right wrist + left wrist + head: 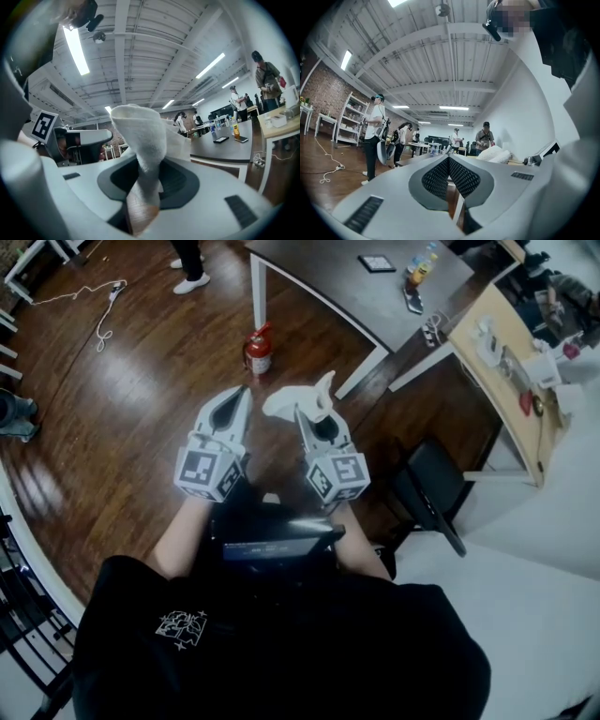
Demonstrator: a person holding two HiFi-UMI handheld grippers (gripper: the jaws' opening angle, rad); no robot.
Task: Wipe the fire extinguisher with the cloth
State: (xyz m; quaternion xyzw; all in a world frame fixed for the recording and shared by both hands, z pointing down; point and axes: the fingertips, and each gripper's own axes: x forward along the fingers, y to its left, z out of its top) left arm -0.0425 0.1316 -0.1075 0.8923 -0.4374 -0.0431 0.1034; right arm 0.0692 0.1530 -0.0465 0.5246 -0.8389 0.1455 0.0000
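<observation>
The right gripper [311, 412] is pinching the white cloth [292, 400] between its jaws, the left gripper [241, 392] is hovering at its 9 o'clock with jaws pressed together and empty, and the red fire extinguisher [258, 351] is standing on the wooden floor [141, 390] at 12 o'clock, apart from both.

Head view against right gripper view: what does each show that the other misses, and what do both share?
Only the head view: the red fire extinguisher, standing on the wood floor. Only the right gripper view: the ceiling with its strip lights. Both: the white cloth clamped in the right gripper, and the dark table.
</observation>
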